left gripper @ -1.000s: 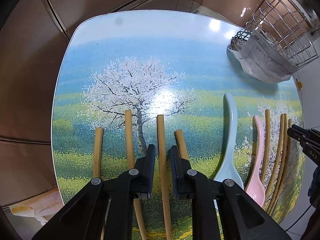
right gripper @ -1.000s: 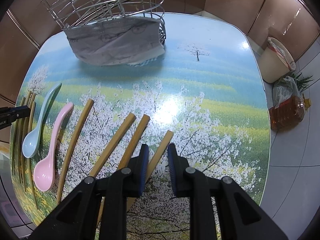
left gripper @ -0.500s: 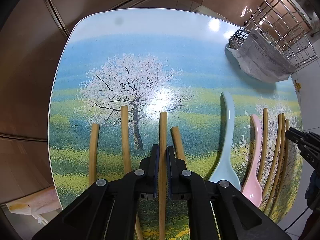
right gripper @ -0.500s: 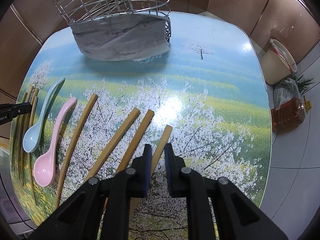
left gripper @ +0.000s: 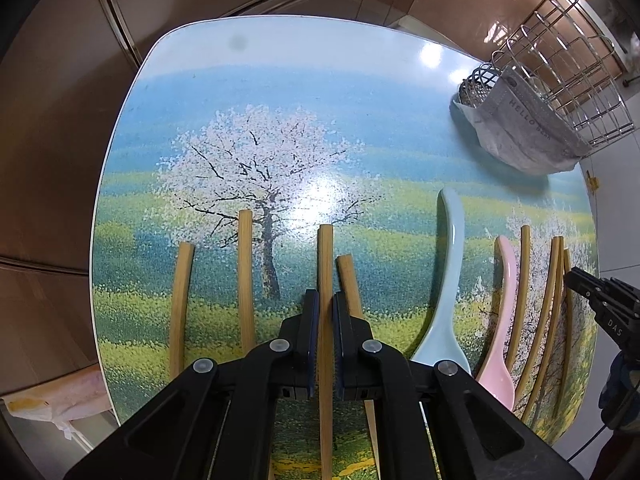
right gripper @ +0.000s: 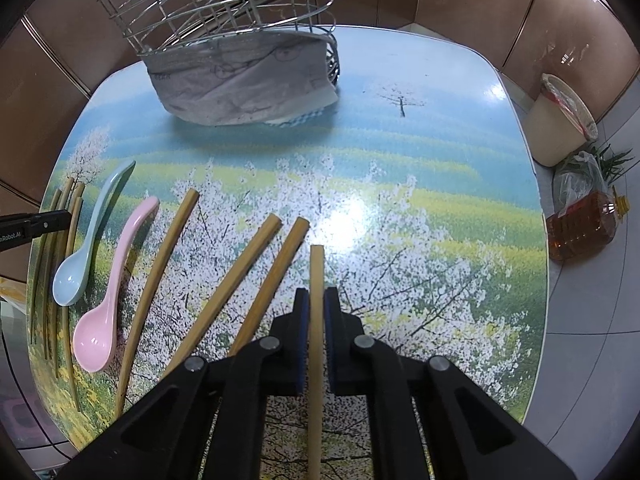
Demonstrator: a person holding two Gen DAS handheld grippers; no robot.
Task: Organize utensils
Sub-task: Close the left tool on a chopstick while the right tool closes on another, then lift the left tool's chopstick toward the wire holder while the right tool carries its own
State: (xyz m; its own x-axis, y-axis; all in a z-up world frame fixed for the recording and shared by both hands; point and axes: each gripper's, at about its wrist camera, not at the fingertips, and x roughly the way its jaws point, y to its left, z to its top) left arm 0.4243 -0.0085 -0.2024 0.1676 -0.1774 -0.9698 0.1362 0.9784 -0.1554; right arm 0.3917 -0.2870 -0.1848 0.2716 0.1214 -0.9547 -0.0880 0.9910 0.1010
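Observation:
Several bamboo chopsticks, a blue spoon (left gripper: pixel 448 280) and a pink spoon (left gripper: pixel 505 320) lie on a table printed with a blossom landscape (left gripper: pixel 280 100). My left gripper (left gripper: pixel 325 304) is shut on a chopstick (left gripper: pixel 325 264) that points straight ahead, lifted off the table. My right gripper (right gripper: pixel 316 300) is shut on another chopstick (right gripper: pixel 317 272), also lifted. The spoons show in the right wrist view too: blue spoon (right gripper: pixel 86 248), pink spoon (right gripper: pixel 114 292). A wire utensil basket (right gripper: pixel 224 4) with a grey cloth (right gripper: pixel 240 80) stands at the far edge.
Three more chopsticks (right gripper: pixel 160 280) lie left of my right gripper; others (left gripper: pixel 245 276) lie beside my left gripper. A bin (right gripper: pixel 560 120), a bag and an oil bottle (right gripper: pixel 580 228) stand on the floor to the right. Brown cabinet walls surround the table.
Both grippers closed from open onto a chopstick each. Both chopsticks now sit straight between the jaws and are raised off the table.

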